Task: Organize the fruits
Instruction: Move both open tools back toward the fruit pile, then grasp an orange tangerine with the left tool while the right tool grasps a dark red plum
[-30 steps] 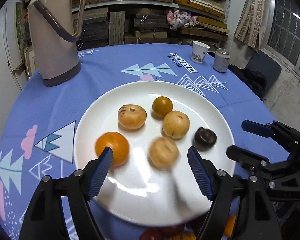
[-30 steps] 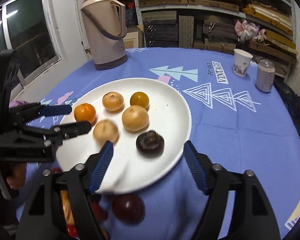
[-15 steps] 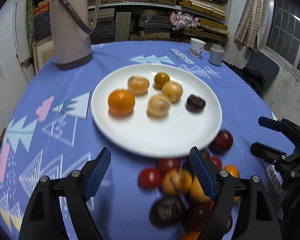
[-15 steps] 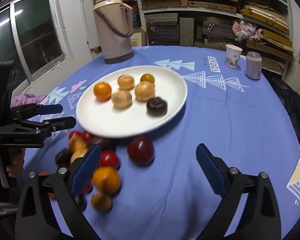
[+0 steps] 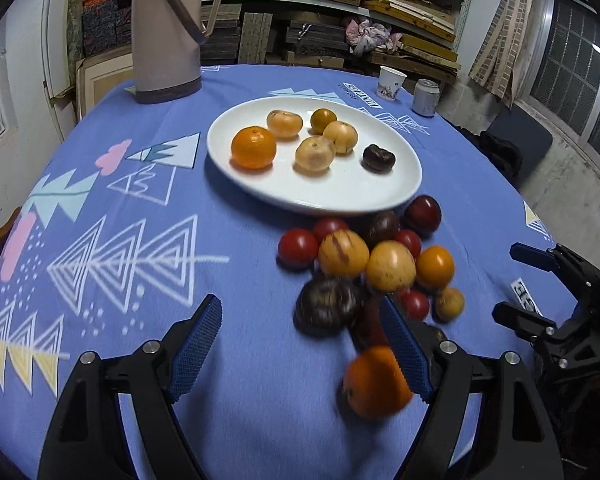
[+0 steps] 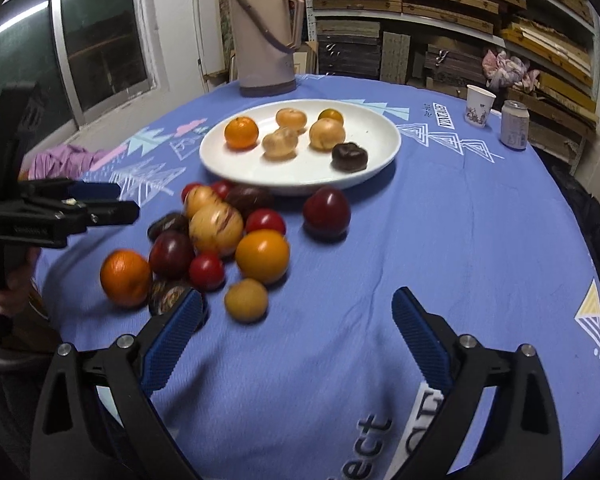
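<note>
Left wrist view: the left claw [image 5: 300, 344] stands wide open above the blue patterned cloth of the round bench [image 5: 236, 420], nothing pressed between its ribbed blue pads; a blurred orange mandarin [image 5: 376, 384] lies just beside its right-hand pad. Ahead, a loose heap of red, dark purple, yellow and orange fruits [image 5: 364, 264] rests on the cloth, touching the near rim of the white oval ceramic plate [image 5: 340, 196]. The plate carries six fruits, among them a bright orange mandarin [image 5: 253, 148] and a dark brown lobed fruit [image 5: 378, 158].

Right wrist view: the right claw [image 6: 296, 324] is likewise spread wide and holds nothing, with bare cloth between its pads. The heap lies ahead to its left. A beige plastic thermos jug [image 6: 266, 28], a white paper cup [image 6: 479, 105] and a silver drinks can [image 6: 514, 124] stand beyond the plate.
</note>
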Demonstrator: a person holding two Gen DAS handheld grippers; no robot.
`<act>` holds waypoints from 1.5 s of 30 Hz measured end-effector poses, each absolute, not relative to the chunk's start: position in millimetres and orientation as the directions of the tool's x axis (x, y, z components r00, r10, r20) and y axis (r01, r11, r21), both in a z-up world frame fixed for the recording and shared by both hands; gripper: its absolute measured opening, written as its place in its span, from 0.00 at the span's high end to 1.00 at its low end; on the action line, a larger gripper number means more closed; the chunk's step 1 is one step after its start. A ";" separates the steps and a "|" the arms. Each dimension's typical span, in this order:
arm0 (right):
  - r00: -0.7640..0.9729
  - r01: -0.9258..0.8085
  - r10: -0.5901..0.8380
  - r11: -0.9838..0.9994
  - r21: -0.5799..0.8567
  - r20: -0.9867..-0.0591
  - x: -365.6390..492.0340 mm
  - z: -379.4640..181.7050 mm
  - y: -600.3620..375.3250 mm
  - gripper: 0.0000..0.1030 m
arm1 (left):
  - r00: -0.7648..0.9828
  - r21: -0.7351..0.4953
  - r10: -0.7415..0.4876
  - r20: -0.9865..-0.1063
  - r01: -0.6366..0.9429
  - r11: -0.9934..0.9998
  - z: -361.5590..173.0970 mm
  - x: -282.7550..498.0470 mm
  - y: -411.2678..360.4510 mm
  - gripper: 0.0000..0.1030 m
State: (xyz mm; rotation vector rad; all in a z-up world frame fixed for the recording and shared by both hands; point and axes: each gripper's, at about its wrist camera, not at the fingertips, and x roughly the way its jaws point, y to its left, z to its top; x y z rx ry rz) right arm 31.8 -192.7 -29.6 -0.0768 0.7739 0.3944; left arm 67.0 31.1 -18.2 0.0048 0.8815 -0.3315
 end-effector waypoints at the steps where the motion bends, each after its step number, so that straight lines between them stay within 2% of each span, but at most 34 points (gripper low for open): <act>1: 0.641 -0.381 0.320 0.922 0.073 -0.698 30.9 -31.0 -191.2 0.09 | 0.586 -0.135 -0.287 -0.758 0.289 0.948 -18.4 64.0 31.9 0.21; 6: 0.618 -0.415 0.331 0.908 0.061 -0.713 29.5 -37.4 -178.1 0.21 | 0.571 -0.126 -0.312 -0.759 0.342 0.931 -18.9 45.2 25.1 0.21; 19: 0.609 -0.412 0.332 0.909 0.071 -0.720 31.7 -44.7 -177.0 0.21 | 0.493 -0.131 -0.330 -0.805 0.396 0.909 -40.0 42.6 4.9 0.21; 22: 0.608 -0.410 0.331 0.909 0.071 -0.722 31.8 -45.8 -177.5 0.21 | 0.471 -0.147 -0.329 -0.819 0.382 0.912 -46.4 44.7 7.9 0.29; 27: 0.601 -0.414 0.333 0.907 0.074 -0.726 33.1 -48.2 -175.0 0.21 | 0.411 -0.258 -0.427 -0.805 0.405 0.877 -52.7 46.7 14.0 0.59; 34: 0.610 -0.404 0.338 0.911 0.085 -0.717 41.4 -44.2 -179.8 0.21 | 0.440 -0.208 -0.394 -0.807 0.413 0.887 -55.0 48.1 4.8 0.59; 35: 0.615 -0.373 0.328 0.922 0.102 -0.717 48.8 -42.2 -186.5 0.22 | 0.440 -0.209 -0.397 -0.806 0.415 0.886 -55.0 48.1 5.2 0.59; 36: 0.619 -0.350 0.315 0.931 0.107 -0.719 53.8 -41.4 -190.2 0.31 | 0.440 -0.211 -0.398 -0.805 0.415 0.885 -55.3 48.2 5.5 0.59; 38: 0.621 -0.306 0.288 0.945 0.112 -0.729 69.9 -38.7 -197.8 0.39 | 0.437 -0.217 -0.404 -0.803 0.417 0.883 -55.6 48.2 6.6 0.59; 45: 0.600 -0.305 0.255 0.949 0.077 -0.758 123.7 -38.6 -187.4 0.42 | 0.429 -0.221 -0.411 -0.805 0.425 0.877 -57.5 49.9 6.2 0.58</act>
